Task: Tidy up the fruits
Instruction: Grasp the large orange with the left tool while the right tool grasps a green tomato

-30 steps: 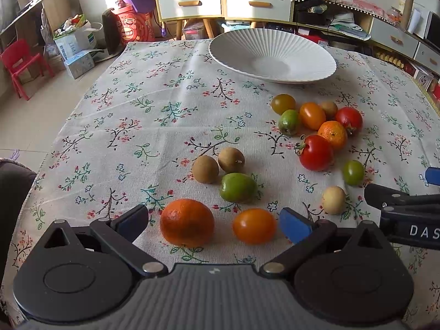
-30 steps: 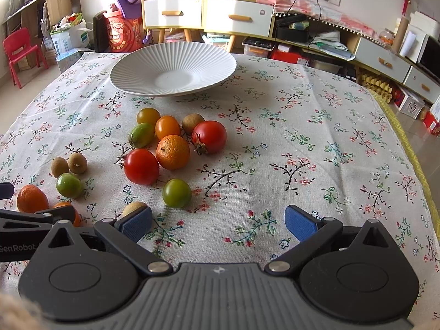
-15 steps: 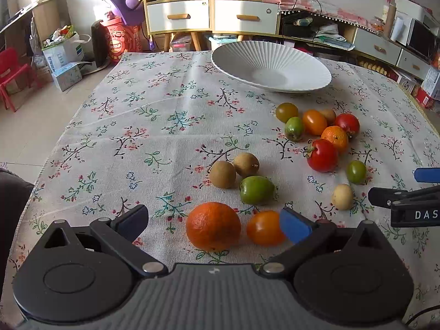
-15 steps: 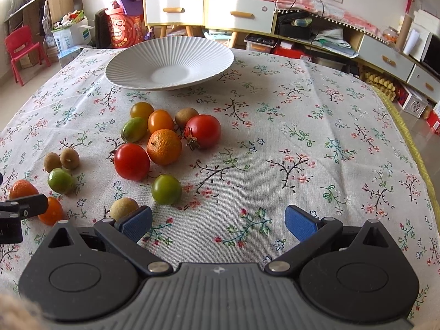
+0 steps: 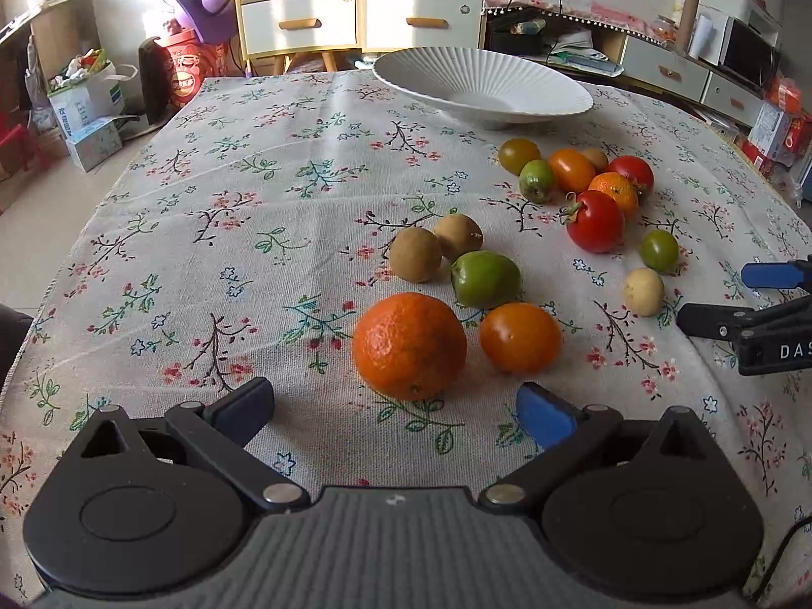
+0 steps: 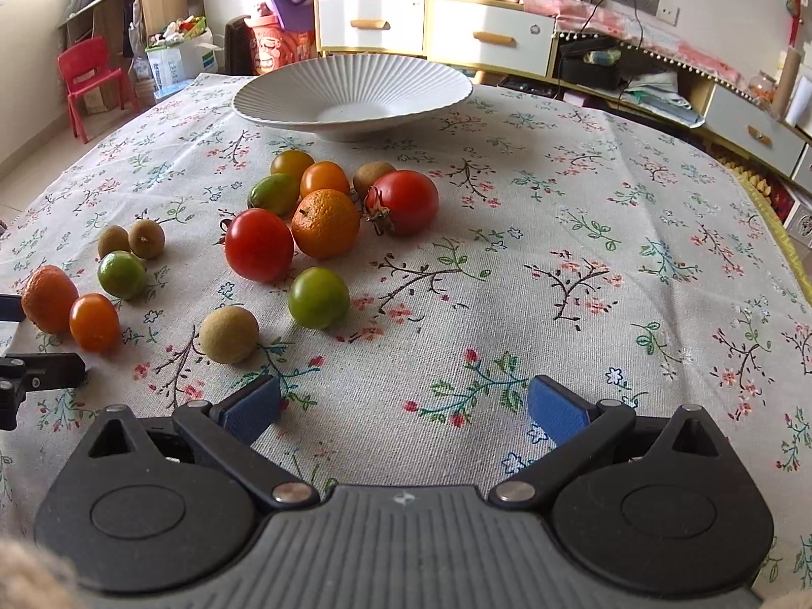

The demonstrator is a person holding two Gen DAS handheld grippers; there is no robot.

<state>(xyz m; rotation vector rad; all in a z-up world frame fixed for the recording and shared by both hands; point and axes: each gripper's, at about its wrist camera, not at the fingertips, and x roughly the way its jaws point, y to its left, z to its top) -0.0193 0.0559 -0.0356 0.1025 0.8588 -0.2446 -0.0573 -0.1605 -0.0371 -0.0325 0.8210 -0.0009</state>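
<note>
Your left gripper (image 5: 396, 408) has its jaws spread wide and holds nothing; it sits low over the tabletop (image 5: 213, 254), with the large orange (image 5: 410, 345) just ahead, between the 2 blue pads. Just right of that orange lies a smaller orange tomato (image 5: 520, 337), close to it, though you cannot tell whether they touch. Beyond them sit a green fruit (image 5: 484, 279) and 2 brown longans (image 5: 415, 254), bunched together.

Your right gripper (image 6: 403, 406) is likewise wide open and empty, over bare floral cloth. Ahead and to its left you have a pale longan (image 6: 228, 334) and a green tomato (image 6: 318, 297) near each other but apart. Farther on is the main cluster: 2 red tomatoes (image 6: 259, 244), a small orange (image 6: 325, 223) between them, and several smaller green, yellow and orange fruits behind.

The white ribbed bowl (image 6: 284, 96) stands at the far side of the tabletop, well apart from both grippers, with no fruit in it.
</note>
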